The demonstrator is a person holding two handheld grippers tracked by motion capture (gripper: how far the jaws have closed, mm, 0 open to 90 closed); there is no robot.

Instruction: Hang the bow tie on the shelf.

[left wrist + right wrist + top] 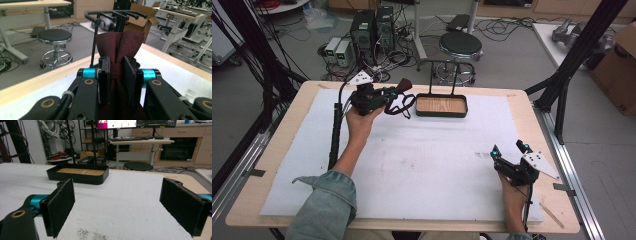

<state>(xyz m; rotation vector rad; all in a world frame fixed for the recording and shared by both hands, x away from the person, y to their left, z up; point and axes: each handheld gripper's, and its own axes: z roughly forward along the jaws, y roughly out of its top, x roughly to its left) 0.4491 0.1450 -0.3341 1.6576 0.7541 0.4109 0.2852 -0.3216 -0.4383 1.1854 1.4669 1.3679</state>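
A dark red necktie is pinched in my left gripper, which a hand holds up over the back left of the table. The tie's loops hang below the jaws. In the left gripper view the fabric stands up between the two shut pads, with my left gripper aimed at a black pronged rack. That rack rises from a black tray with a wooden floor, just right of the tie. My right gripper rests open near the front right, its jaws wide apart with nothing between them.
A white mat covers the wooden table. The tray sits at the mat's far edge. Behind the table are a round stool and computer towers. A black frame post and a cardboard box stand at the right.
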